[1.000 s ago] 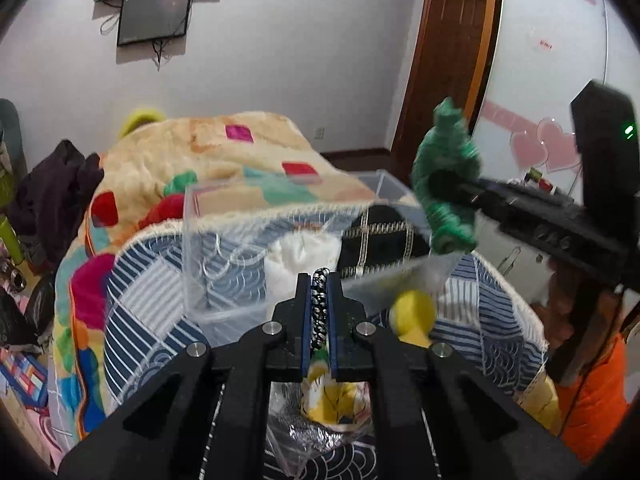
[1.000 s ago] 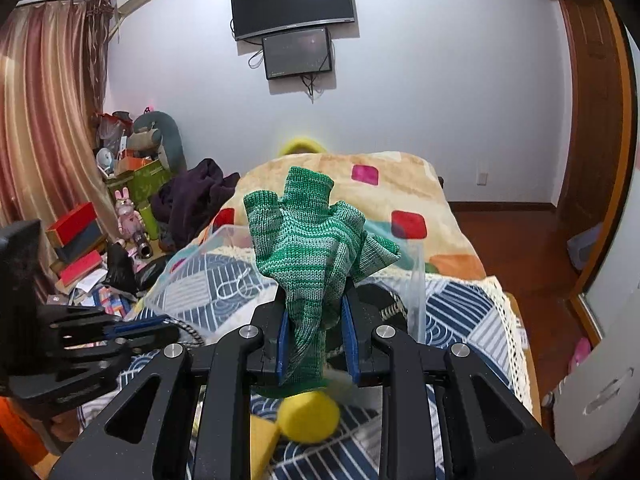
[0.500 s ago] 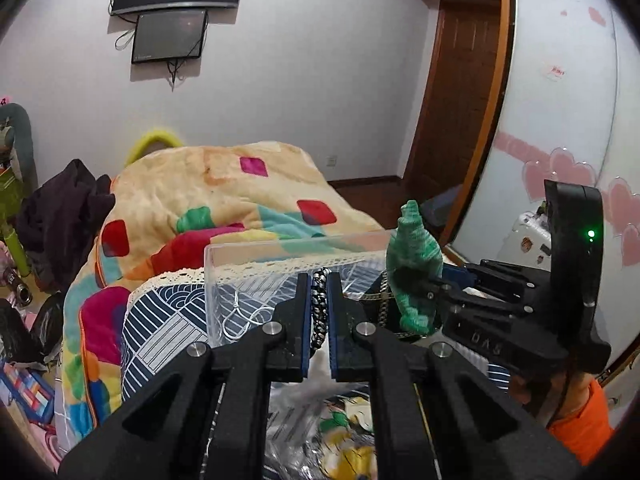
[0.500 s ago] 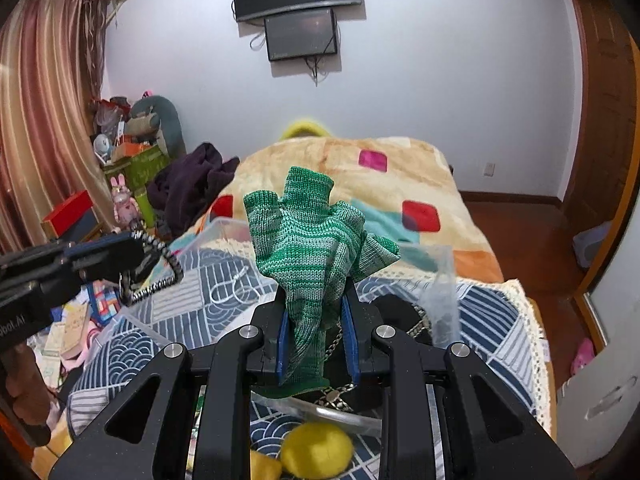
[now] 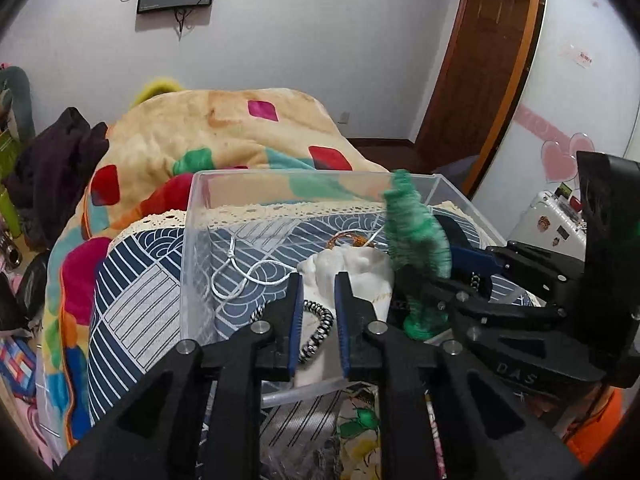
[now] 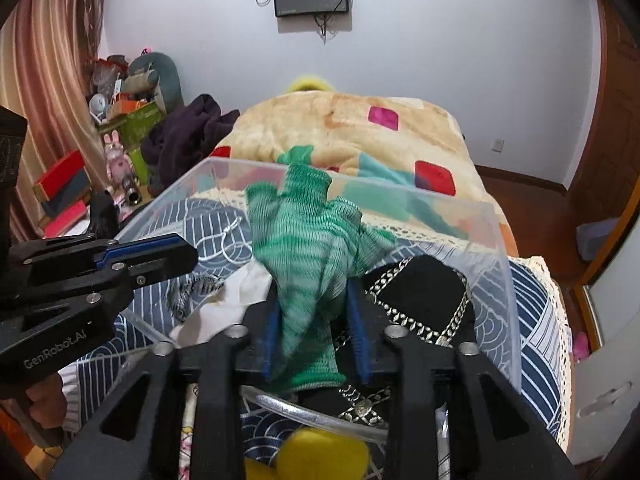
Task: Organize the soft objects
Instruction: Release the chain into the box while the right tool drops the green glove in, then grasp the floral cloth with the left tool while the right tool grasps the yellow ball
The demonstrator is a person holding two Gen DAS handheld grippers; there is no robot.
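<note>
A clear plastic bin (image 5: 192,248) stands on the bed. My left gripper (image 5: 317,312) is over its near edge with the jaws apart. A black-and-white beaded cord (image 5: 318,334) hangs loose between them. My right gripper (image 6: 312,320) has its jaws parted around a green knit glove (image 6: 308,256), which sits loosely between them over the bin (image 6: 504,280). The glove (image 5: 416,240) is blurred in the left wrist view. In the bin lie a white cloth (image 5: 352,272), a black piece with silver chain (image 6: 424,300) and a thin white cord (image 5: 244,276).
A blue patterned cover (image 5: 132,304) lies under the bin. A colourful blanket (image 5: 208,128) is heaped behind it. A yellow soft ball (image 6: 320,456) lies in front of the bin. Clutter and boxes (image 6: 64,188) stand on the floor at the left.
Both grippers moved down and forward over the bin. My left jaws opened and released the beaded cord. My right jaws widened around the green glove.
</note>
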